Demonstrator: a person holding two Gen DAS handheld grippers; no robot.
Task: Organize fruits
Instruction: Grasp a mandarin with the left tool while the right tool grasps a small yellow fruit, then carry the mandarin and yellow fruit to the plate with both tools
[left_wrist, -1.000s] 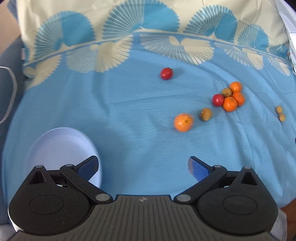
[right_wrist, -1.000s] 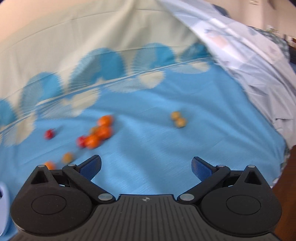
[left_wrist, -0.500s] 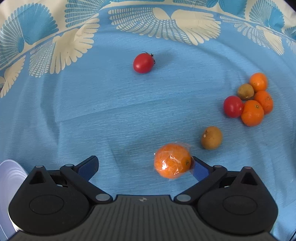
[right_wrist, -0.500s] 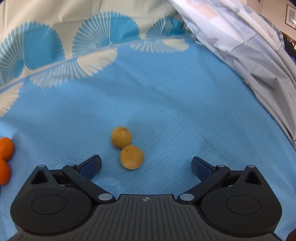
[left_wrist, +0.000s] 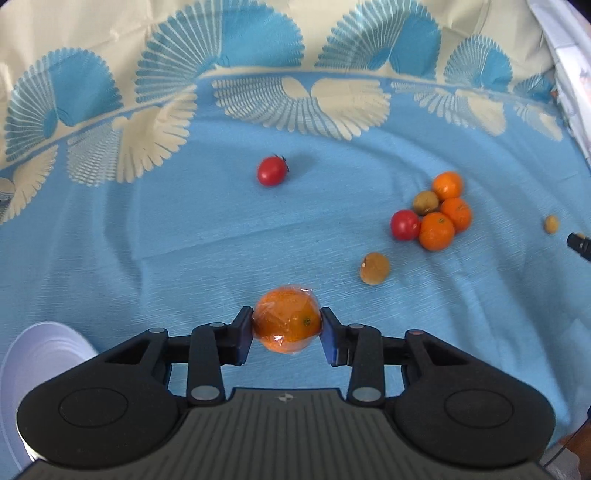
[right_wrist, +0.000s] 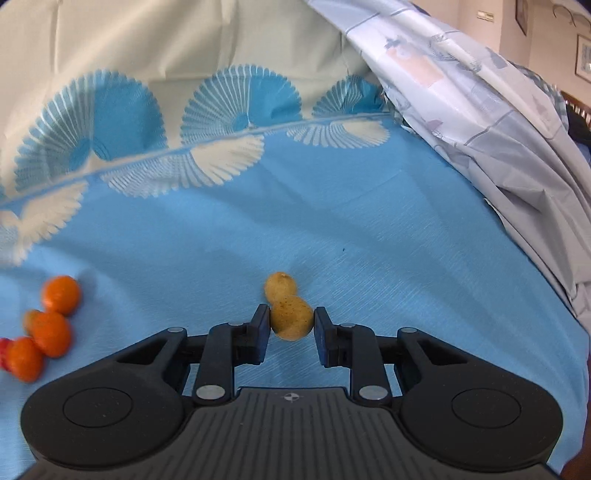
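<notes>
My left gripper (left_wrist: 287, 334) is shut on a plastic-wrapped orange (left_wrist: 286, 319), held just above the blue cloth. Beyond it lie a red tomato (left_wrist: 271, 170), a brown longan (left_wrist: 374, 268) and a cluster of three oranges (left_wrist: 436, 231), a second tomato (left_wrist: 405, 225) and a longan (left_wrist: 425, 201). My right gripper (right_wrist: 291, 325) is shut on a tan longan (right_wrist: 291, 319); a second longan (right_wrist: 279, 286) sits touching it just behind. The orange cluster (right_wrist: 50, 334) shows at the left of the right wrist view.
A pale lavender plate (left_wrist: 40, 363) lies at the near left of the left gripper. A grey-white patterned sheet (right_wrist: 498, 129) is heaped along the right side. The cream part of the cloth (left_wrist: 258, 33) rises at the back.
Both grippers closed: the left on the wrapped orange, the right on the nearer longan. The left view pulled back a little, so the plate shows more.
</notes>
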